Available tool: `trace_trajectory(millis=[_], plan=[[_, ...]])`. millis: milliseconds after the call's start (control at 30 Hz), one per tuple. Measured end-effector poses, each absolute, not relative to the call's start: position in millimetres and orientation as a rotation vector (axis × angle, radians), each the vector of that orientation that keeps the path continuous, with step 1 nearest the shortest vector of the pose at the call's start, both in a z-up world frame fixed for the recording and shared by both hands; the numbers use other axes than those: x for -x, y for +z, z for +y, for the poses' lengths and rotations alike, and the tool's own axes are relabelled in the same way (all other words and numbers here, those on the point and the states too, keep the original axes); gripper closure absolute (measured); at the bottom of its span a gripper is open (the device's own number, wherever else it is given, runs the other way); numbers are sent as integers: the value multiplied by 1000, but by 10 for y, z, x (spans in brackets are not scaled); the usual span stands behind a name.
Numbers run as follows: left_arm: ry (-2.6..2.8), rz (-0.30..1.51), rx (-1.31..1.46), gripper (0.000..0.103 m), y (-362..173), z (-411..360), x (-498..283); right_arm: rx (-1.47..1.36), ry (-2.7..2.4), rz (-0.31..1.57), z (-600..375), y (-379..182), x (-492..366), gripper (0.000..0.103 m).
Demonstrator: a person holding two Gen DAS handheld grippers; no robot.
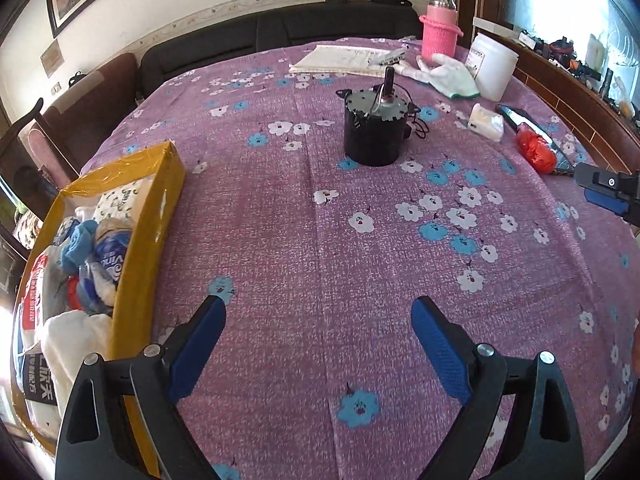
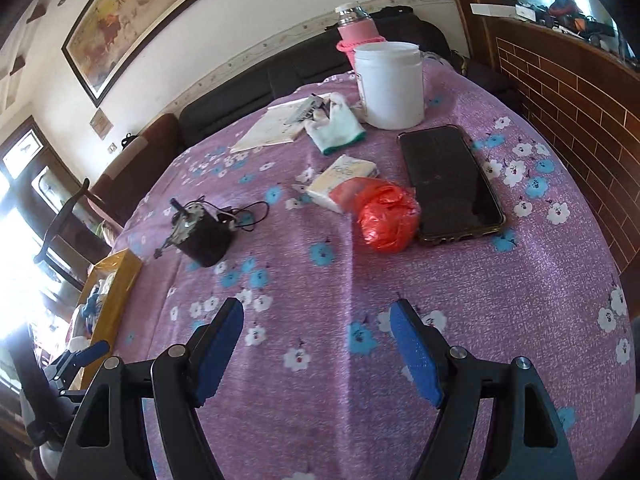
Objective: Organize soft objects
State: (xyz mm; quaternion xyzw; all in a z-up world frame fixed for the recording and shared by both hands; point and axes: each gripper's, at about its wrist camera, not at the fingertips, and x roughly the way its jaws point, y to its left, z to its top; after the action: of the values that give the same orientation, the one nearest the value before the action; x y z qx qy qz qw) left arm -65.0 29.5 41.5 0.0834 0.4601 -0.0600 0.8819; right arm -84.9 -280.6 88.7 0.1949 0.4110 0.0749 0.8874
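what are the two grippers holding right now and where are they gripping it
Nothing is held. The left gripper and the right gripper are both open, with only the purple floral tablecloth showing between their blue fingers.

A purple floral cloth covered the surface (image 2: 320, 360). At its left edge sat a yellow box (image 1: 160, 200) filled with soft packs, and near the middle stood a black motor (image 1: 374, 128) with its wires. Farther right lay a tissue pack (image 2: 344, 180) touching a red plastic bag (image 2: 386, 216), just beside a phone (image 2: 452, 184); beyond were a white glove (image 2: 336, 130), a white tub (image 2: 390, 84), papers (image 2: 268, 128) and a pink bottle (image 1: 439, 26).
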Motion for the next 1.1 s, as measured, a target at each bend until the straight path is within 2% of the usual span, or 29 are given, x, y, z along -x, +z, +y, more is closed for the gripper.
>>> trace_trajectory(millis=[233,400,767,1100], plan=[[-117,1013,-167,10,184,313,489,-387,127,860,-2860,883,646,23],[-127,1011,-135,0,150,385,454,-362,120,868,-2789,912,475,23],[-159,1001,-94,0,120,449,435,-294,101,890,-2489,961,-36,23],[-159,1001,-93,0,121,450,434,-262,-57,902,-2787,1029,-505,23]])
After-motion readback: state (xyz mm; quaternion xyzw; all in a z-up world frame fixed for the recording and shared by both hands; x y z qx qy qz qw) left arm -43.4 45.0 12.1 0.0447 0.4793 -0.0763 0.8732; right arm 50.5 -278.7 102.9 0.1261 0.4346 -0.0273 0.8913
